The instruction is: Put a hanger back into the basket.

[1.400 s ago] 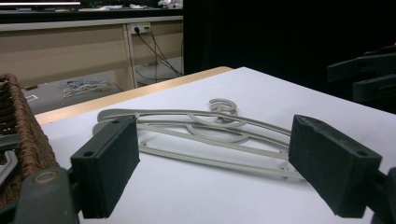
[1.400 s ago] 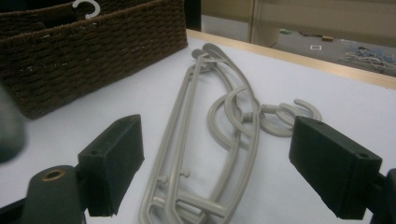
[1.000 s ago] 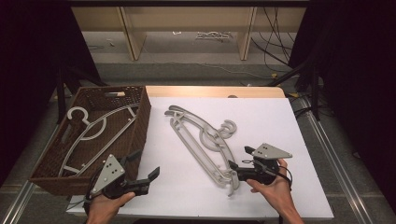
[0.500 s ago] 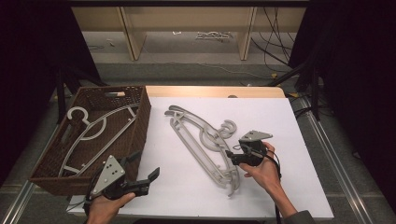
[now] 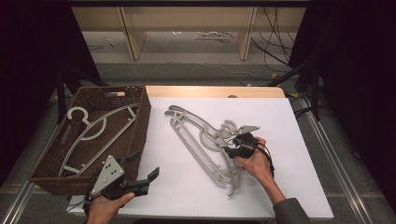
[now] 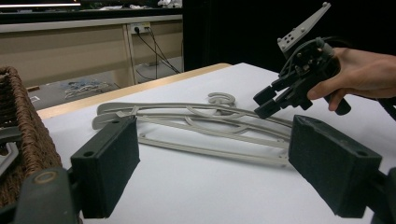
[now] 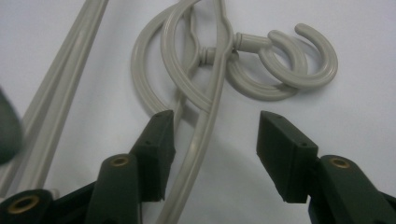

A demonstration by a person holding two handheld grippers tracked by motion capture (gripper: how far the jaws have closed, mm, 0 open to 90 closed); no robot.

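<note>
- Looking down from the high view, I see two grey plastic hangers (image 5: 201, 140) stacked on the white sheet (image 5: 280, 121), well apart from the basket (image 5: 140, 121), which has one hanger (image 5: 93, 128) in it. My right gripper (image 5: 227, 150) sits over the stack near the hooks; my left gripper (image 5: 144, 175) hovers above the sheet's near edge, just beside the basket, jaws wide and empty.
- From the left gripper view, the hangers (image 6: 196, 123) lie flat and thin on the sheet, hooks (image 6: 223, 98) at the far side. The right gripper (image 6: 264, 100) tips down at them. I judge them light and stiff, with smooth plastic likely to slip or pivot if pinched off-centre.
- In the right gripper view, the jaws have just been closing and now stand about half apart, straddling one thin arm (image 7: 205, 135) of the top hanger just below the two overlapping hooks (image 7: 285, 60). The pads don't yet press it.
- I'd take hold here, close to the neck, where the hanger should balance. My worry is that the two hangers are nested, so the lower one may drag along.
</note>
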